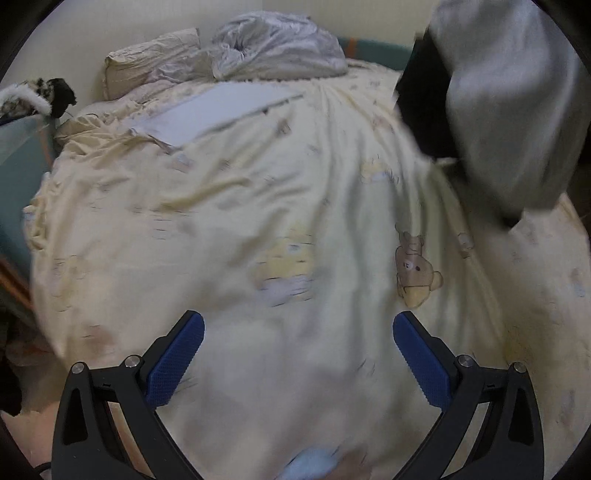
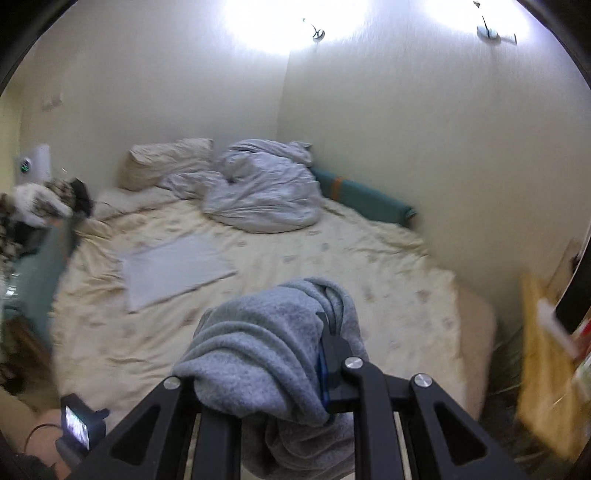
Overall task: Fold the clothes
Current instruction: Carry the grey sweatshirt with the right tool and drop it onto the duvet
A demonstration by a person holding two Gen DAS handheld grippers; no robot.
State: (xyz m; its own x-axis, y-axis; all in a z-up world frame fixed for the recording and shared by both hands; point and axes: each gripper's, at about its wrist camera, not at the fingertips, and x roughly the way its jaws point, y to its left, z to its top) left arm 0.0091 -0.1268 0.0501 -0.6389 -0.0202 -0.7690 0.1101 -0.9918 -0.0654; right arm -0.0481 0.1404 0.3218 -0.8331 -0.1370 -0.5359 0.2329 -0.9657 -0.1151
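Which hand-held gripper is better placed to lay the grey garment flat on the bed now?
Probably the right hand-held gripper: it is shut on the grey garment above the bed. The left hand-held gripper is open and holds nothing.

Bed [image 2: 369, 258] bears folded cloth [image 2: 177, 269] (duvet [image 2: 262, 192], pillow [image 2: 170, 160]).

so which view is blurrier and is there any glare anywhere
Left wrist view: the yellow bedsheet is smeared by motion blur and the grey garment at the top right is streaky. Right wrist view: two wall lamps blow out to white glare, and the right edge is blurred.
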